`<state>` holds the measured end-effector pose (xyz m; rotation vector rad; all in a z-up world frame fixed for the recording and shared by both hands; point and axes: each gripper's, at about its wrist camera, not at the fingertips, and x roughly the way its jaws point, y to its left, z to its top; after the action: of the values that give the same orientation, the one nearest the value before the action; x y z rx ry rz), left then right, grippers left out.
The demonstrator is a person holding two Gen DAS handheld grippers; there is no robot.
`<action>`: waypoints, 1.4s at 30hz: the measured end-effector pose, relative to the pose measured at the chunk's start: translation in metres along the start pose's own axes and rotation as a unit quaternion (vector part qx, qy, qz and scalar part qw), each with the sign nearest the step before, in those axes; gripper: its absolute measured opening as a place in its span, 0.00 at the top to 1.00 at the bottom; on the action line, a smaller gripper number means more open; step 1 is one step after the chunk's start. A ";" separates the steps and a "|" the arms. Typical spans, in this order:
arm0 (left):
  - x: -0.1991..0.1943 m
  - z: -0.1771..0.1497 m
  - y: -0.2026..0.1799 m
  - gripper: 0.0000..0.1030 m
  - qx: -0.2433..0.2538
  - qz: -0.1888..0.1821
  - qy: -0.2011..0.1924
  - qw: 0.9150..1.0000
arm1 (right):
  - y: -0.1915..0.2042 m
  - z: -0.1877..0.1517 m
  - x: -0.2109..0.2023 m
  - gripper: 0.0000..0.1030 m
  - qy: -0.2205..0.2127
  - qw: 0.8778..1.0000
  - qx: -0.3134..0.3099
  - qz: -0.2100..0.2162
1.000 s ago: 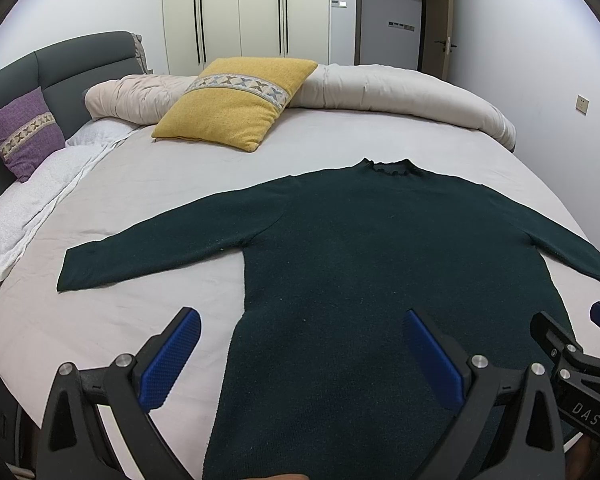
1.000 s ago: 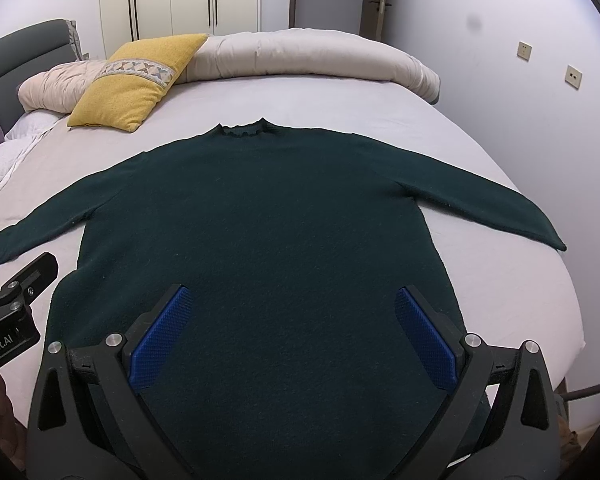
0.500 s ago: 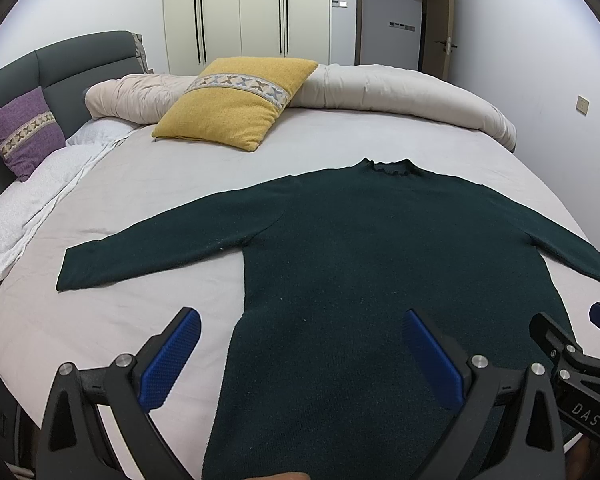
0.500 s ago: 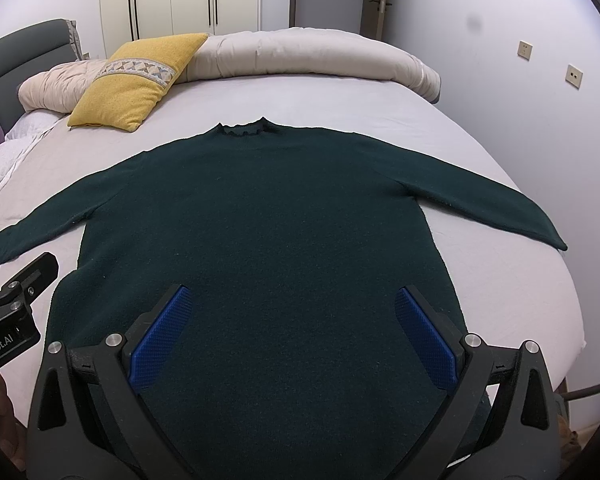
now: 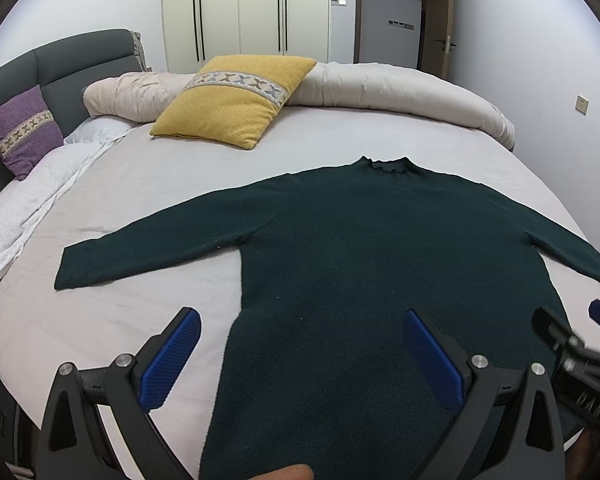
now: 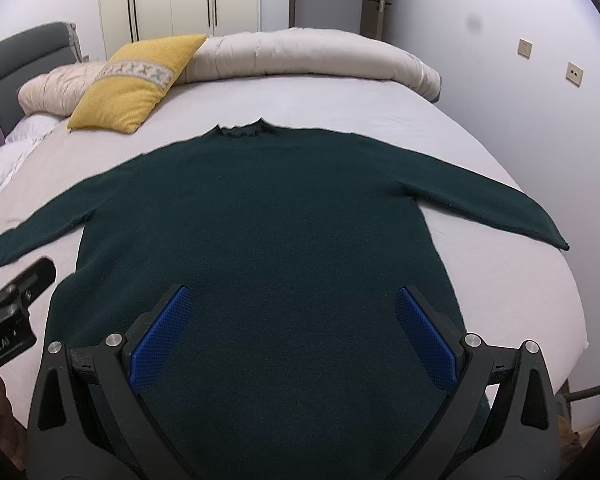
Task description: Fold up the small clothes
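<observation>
Nearest, left gripper (image 5: 300,356) with blue pads spread wide, gripping nothing, poised above the near hem and the bare sheet beside it; right gripper (image 6: 294,338) likewise agape, empty, over the lower body of the garment. Just beyond, dark green sweater (image 6: 260,216) spread flat on the bed (image 5: 140,184), collar pointing away, both sleeves stretched outward, possibly front side down, hard to tell. Farther back, yellow cushion (image 5: 232,106), purple cushion (image 5: 18,130) against the grey headboard (image 5: 60,64), rolled beige duvet (image 6: 300,52). Farthest, cream wardrobe (image 5: 244,4).
</observation>
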<state>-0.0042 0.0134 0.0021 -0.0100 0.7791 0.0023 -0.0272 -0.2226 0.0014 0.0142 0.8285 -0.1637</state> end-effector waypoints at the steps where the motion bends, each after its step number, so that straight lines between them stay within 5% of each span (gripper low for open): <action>1: 0.000 -0.001 0.000 0.00 0.000 -0.007 0.000 1.000 | -0.006 0.001 0.000 0.00 -0.004 1.000 0.007 0.003; 5: 0.006 -0.006 -0.004 0.00 0.013 -0.023 0.002 1.000 | -0.066 0.009 0.005 0.00 -0.021 0.996 0.077 0.031; 8: 0.016 -0.006 -0.009 0.00 0.014 -0.040 0.022 0.999 | -0.155 0.011 0.020 0.00 -0.023 0.981 0.189 0.038; 14: 0.056 0.003 -0.012 0.00 -0.043 -0.142 0.084 0.985 | -0.356 -0.030 0.062 0.14 -0.018 0.891 0.453 0.032; 17: 0.073 0.005 -0.022 0.00 -0.059 -0.164 0.093 0.980 | -0.419 -0.062 0.088 0.25 -0.005 0.830 0.555 0.054; 18: 0.076 0.005 -0.027 0.00 -0.056 -0.163 0.092 0.981 | -0.431 -0.068 0.094 0.31 -0.010 0.817 0.572 0.064; 21: 0.089 0.007 -0.042 0.00 -0.041 -0.157 0.107 0.981 | -0.447 -0.065 0.104 0.33 -0.025 0.808 0.584 0.072; 23: 0.097 0.011 -0.045 0.00 -0.054 -0.166 0.114 0.978 | -0.453 -0.057 0.112 0.35 -0.029 0.807 0.584 0.081; 28: 0.125 0.022 -0.052 0.00 -0.074 -0.210 0.140 0.965 | -0.478 -0.051 0.135 0.92 -0.010 0.814 0.577 0.062; 29: 0.129 0.024 -0.052 0.01 -0.079 -0.217 0.140 0.963 | -0.477 -0.048 0.133 0.92 -0.008 0.821 0.568 0.050; 32: 0.143 0.032 -0.042 0.01 -0.109 -0.238 0.141 0.955 | -0.457 -0.018 0.120 0.92 -0.016 0.867 0.498 0.020; 37: 0.162 0.042 -0.016 0.03 -0.178 -0.273 0.133 0.936 | -0.314 0.059 0.116 0.93 -0.008 0.953 0.294 0.069; 39: 0.167 0.045 -0.004 0.05 -0.201 -0.287 0.128 0.928 | -0.235 0.077 0.121 0.93 0.001 0.970 0.215 0.117; 42: 0.174 0.051 0.013 0.07 -0.219 -0.291 0.126 0.923 | -0.120 0.087 0.136 0.93 0.025 0.977 0.126 0.172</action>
<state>0.1556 0.0266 -0.0842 -0.6804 0.9958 -0.3969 0.1084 -0.3666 -0.0334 0.3990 0.8387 0.0601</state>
